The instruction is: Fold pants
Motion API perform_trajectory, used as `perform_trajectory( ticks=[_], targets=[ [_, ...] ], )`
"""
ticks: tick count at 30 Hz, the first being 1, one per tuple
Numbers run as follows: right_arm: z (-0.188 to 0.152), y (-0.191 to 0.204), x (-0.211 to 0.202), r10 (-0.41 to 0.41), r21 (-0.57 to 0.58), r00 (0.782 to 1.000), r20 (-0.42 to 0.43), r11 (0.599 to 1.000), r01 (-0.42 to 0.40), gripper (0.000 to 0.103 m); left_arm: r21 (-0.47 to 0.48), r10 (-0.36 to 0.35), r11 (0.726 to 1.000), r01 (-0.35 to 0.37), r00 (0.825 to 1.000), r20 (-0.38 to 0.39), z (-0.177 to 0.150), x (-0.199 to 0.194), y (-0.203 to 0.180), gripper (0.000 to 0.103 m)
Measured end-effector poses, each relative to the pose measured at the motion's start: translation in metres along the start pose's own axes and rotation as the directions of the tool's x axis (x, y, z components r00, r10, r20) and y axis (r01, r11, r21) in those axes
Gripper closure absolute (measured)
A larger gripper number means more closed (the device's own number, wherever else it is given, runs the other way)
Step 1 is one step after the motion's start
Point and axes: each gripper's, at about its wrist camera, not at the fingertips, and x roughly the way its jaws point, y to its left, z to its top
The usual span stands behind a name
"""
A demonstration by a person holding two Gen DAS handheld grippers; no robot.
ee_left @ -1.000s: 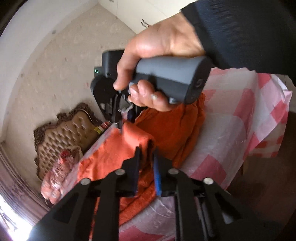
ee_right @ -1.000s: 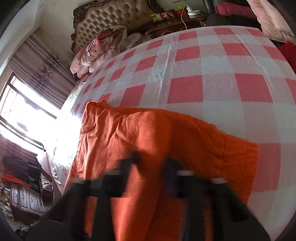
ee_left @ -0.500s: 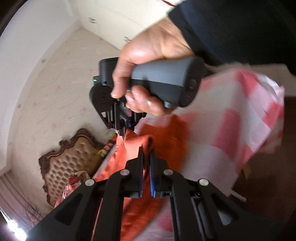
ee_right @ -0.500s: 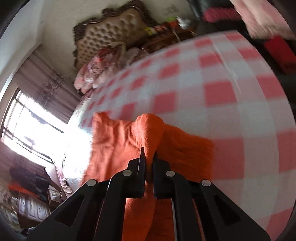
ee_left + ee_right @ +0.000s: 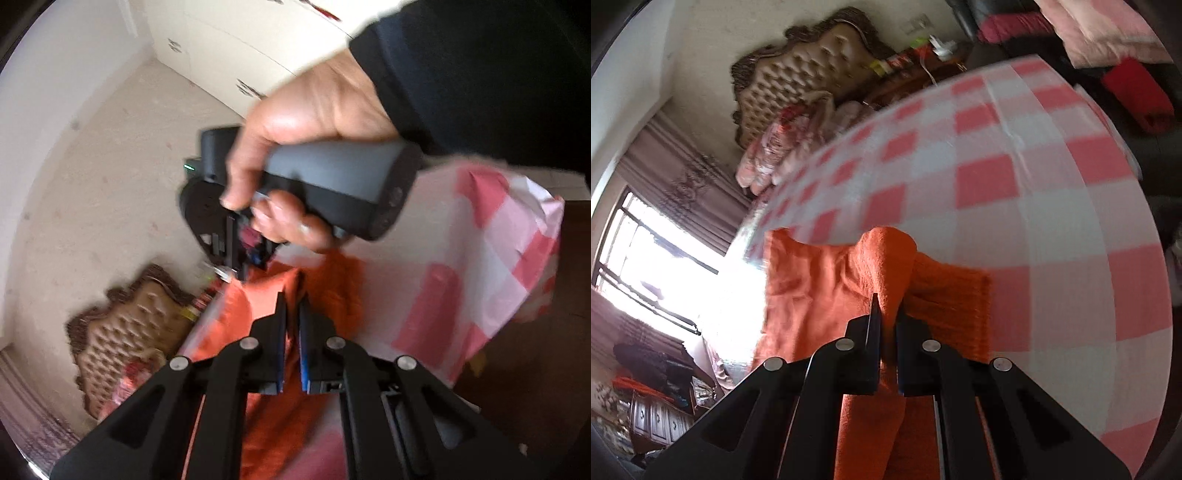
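The orange pants (image 5: 820,280) lie on a table with a red-and-white checked cloth (image 5: 1015,206). My right gripper (image 5: 886,314) is shut on a raised fold of the pants and holds it above the cloth. My left gripper (image 5: 291,306) is shut on the orange pants (image 5: 266,424) too, lifted off the table. In the left wrist view the right gripper's body and the hand holding it (image 5: 314,173) are just ahead, its fingers hidden behind the fabric.
A tufted brown headboard (image 5: 801,77) and floral bedding (image 5: 783,144) stand beyond the table. A bright window (image 5: 653,266) is at the left. The checked cloth (image 5: 498,258) hangs over the table's edge. White cupboards (image 5: 240,48) line the far wall.
Both grippers closed on the pants a second ago and have since lifted the pinched fabric higher off the table. The views have tilted upward.
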Motion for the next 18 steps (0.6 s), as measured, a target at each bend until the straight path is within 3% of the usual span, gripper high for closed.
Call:
perform_trajectory(
  ticks=[1,3,4,5,6,8,11,13,14,15,16,17,18],
  targets=[
    [-0.002,-0.003,0.0,0.002,0.004,1.0,0.006,1.0,-0.002,0.096,0.006,-0.014,1.0,0.014,1.0,0.005,0.0,0.0,-0.005,0.094],
    [-0.004,-0.004,-0.007,-0.008,0.008,1.0,0.027,1.0,0.008,0.09,-0.03,-0.044,0.999,0.045,0.999,0.025,0.0,-0.002,-0.001,0.079],
    [-0.005,-0.003,-0.011,-0.024,0.005,0.999,0.037,1.0,0.024,0.086,-0.062,-0.063,0.996,0.064,0.998,0.023,0.001,-0.001,0.006,0.066],
    [-0.005,0.001,-0.022,-0.079,-0.003,0.995,0.066,0.997,0.08,0.08,-0.098,-0.096,0.99,0.098,0.995,0.032,0.001,-0.003,0.014,0.051],
    [-0.005,0.004,-0.032,-0.131,-0.003,0.987,0.093,0.991,0.132,0.079,-0.123,-0.112,0.986,0.117,0.993,0.046,-0.001,-0.005,0.022,0.047],
    [-0.007,0.014,-0.058,-0.26,0.014,0.954,0.151,0.965,0.261,0.078,-0.17,-0.129,0.975,0.14,0.989,0.069,-0.003,-0.015,0.036,0.043],
    [-0.017,0.061,-0.106,-0.451,-0.023,0.856,0.253,0.882,0.471,0.077,-0.323,-0.194,0.925,0.201,0.98,0.055,-0.02,-0.025,0.078,0.038],
    [-0.033,0.107,-0.133,-0.526,-0.071,0.774,0.353,0.81,0.582,0.036,-0.518,-0.282,0.821,0.24,0.959,-0.003,-0.04,-0.027,0.129,0.038],
    [-0.047,0.136,-0.142,-0.55,-0.104,0.712,0.436,0.755,0.647,0.016,-0.62,-0.31,0.751,0.228,0.951,-0.026,-0.052,-0.027,0.155,0.038],
    [-0.056,0.151,-0.142,-0.577,-0.118,0.662,0.478,0.705,0.699,0.016,-0.749,-0.34,0.634,0.195,0.939,-0.044,-0.066,-0.034,0.19,0.038],
    [-0.065,0.161,-0.14,-0.605,-0.119,0.612,0.51,0.655,0.746,0.016,-0.819,-0.356,0.549,0.168,0.933,-0.048,-0.075,-0.037,0.219,0.039],
    [-0.075,0.167,-0.135,-0.622,-0.114,0.577,0.53,0.622,0.775,0.016,-0.873,-0.37,0.465,0.147,0.928,-0.041,-0.084,-0.047,0.243,0.039],
    [-0.087,0.17,-0.127,-0.619,-0.11,0.581,0.529,0.628,0.77,0.016,-0.917,-0.371,0.377,0.128,0.928,-0.023,-0.086,-0.062,0.274,0.039]
  ],
)
